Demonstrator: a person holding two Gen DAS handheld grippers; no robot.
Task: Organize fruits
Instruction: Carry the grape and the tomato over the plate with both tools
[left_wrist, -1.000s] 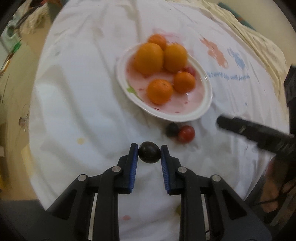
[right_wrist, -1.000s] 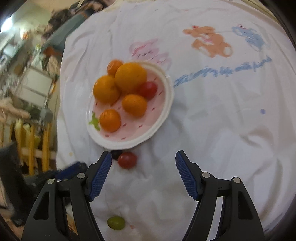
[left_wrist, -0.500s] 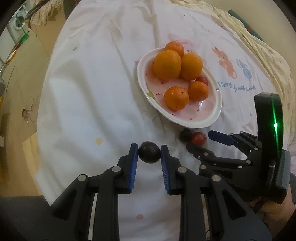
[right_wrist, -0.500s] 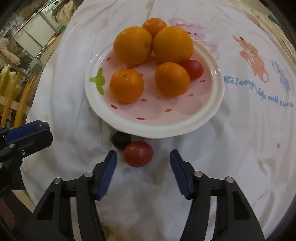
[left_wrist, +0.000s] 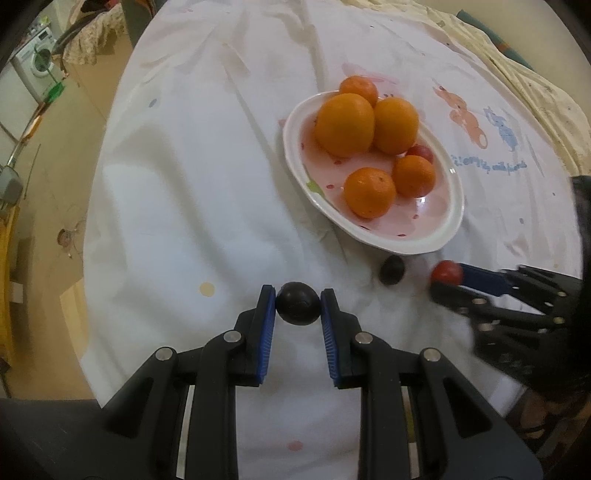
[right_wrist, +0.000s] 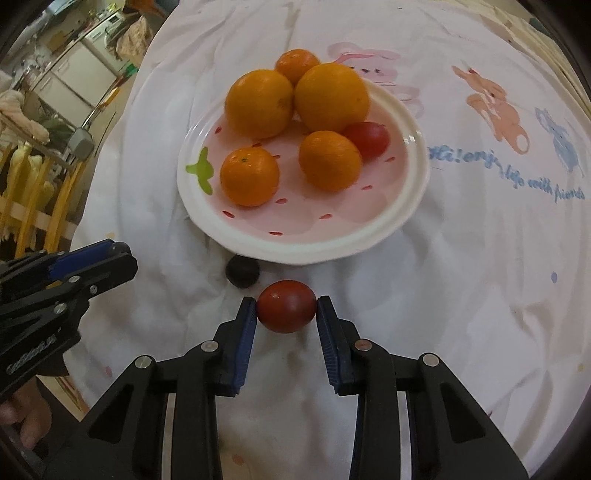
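A white and pink plate (left_wrist: 439, 236) (right_wrist: 369, 236) holds several oranges (left_wrist: 345, 123) (right_wrist: 258, 103) and a red cherry tomato (right_wrist: 369, 138). My left gripper (left_wrist: 298, 301) is shut on a dark grape (left_wrist: 298, 303), in front of the plate. My right gripper (right_wrist: 286, 310) is shut on a red cherry tomato (right_wrist: 286, 311) just in front of the plate's near rim; it shows in the left wrist view (left_wrist: 447, 272) too. A second dark grape (left_wrist: 392, 269) (right_wrist: 242, 271) lies on the cloth by the plate's rim.
A white tablecloth (left_wrist: 192, 177) (right_wrist: 480, 258) with cartoon prints and blue writing covers the round table. The table edge falls away to the floor at the left. Furniture and a washing machine (left_wrist: 35, 64) stand beyond it.
My right gripper has moved forward and closed on the red tomato, which lay loose between its open fingers before. My left gripper has kept hold of the dark grape, shifting slightly.
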